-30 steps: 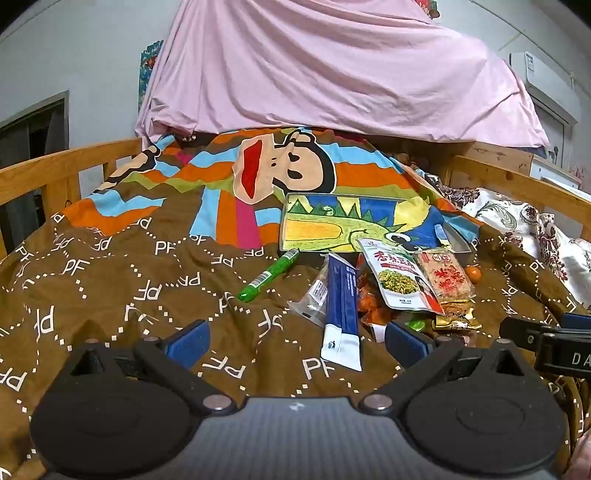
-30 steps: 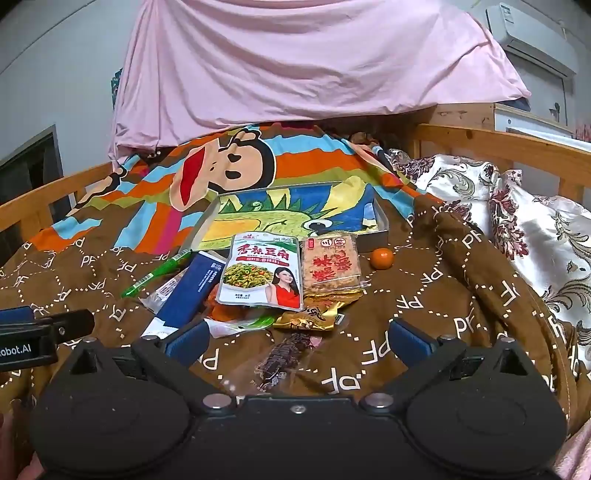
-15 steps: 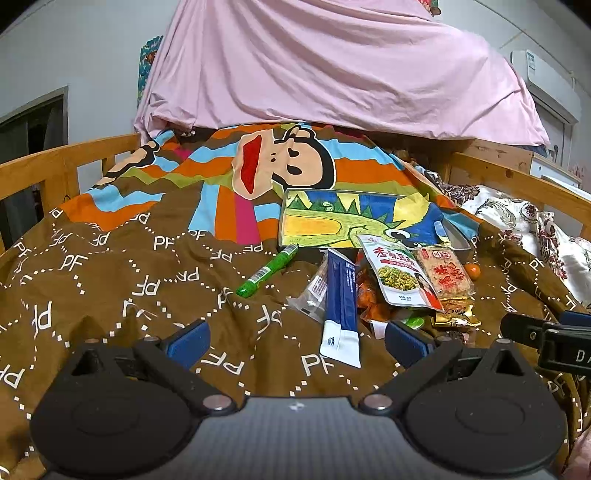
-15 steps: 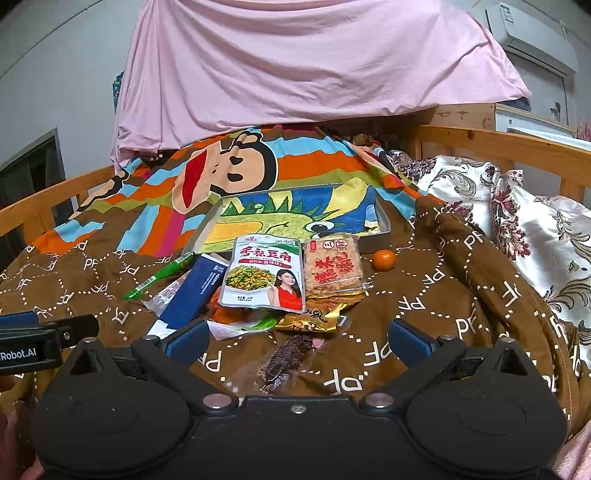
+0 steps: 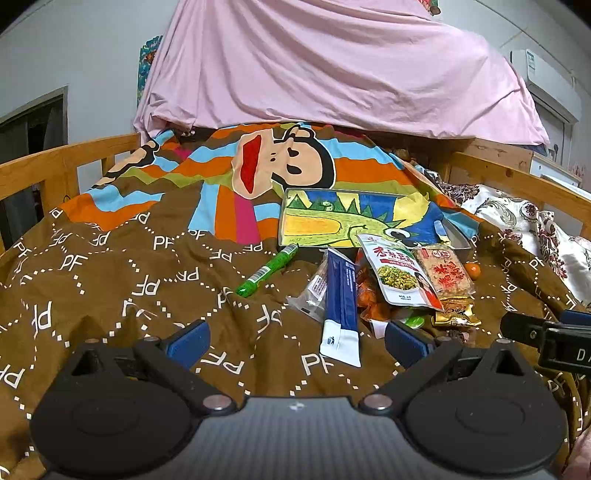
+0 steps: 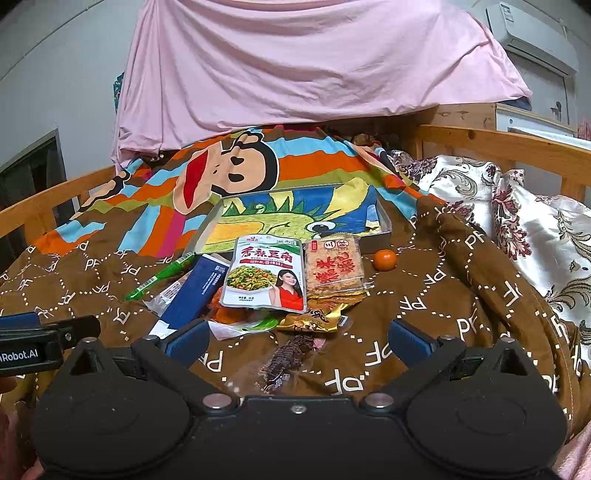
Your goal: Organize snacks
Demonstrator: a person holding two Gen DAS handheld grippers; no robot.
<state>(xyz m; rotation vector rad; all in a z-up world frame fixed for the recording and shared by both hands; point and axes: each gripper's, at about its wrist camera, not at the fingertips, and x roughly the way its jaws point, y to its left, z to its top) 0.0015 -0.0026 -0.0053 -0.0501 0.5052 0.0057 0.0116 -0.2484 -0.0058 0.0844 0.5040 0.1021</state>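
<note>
Lying at the far end of the snack pile, L wrist view: shallow tray (image 5: pixel 456 236) w/ dinosaur drawing lining its floor, nothing else seen in it. Snacks sit just short of its near rim: green tube (image 5: pixel 266 271) off to the left alone, blue sachet (image 5: pixel 341 308) lengthwise, clear wrapper (image 5: pixel 314 291) tucked under its left edge, bean pouch (image 5: pixel 400 275) overlapping orange packets, rice-cracker pack (image 5: pixel 445 271) beside it, gold packet (image 5: pixel 456 314) below, small orange (image 5: pixel 472 269) at far right. Left gripper (image 5: pixel 295 334) jaws wide, holding nothing, low over brown PF quilt (image 5: pixel 110 266). Open quilt to left and near side; right gripper's body (image 5: pixel 550 338) pokes in at right edge. Wooden rails both sides.

R wrist view: same tray (image 6: pixel 386 221), near rim touched by pouch (image 6: pixel 266 275) and cracker pack (image 6: pixel 334 267). Orange (image 6: pixel 385 259) apart, just right of the pack. Dark jerky strip (image 6: pixel 291 354) lies nearest, between the fingers' line. Right gripper (image 6: pixel 295 338) spread wide, empty. Bare quilt to right, then floral bedding (image 6: pixel 535 229). Left gripper (image 6: pixel 44 345) at left edge. Pink sheet (image 6: pixel 295 62) hangs behind; AC unit (image 6: pixel 532 33) top right.
</note>
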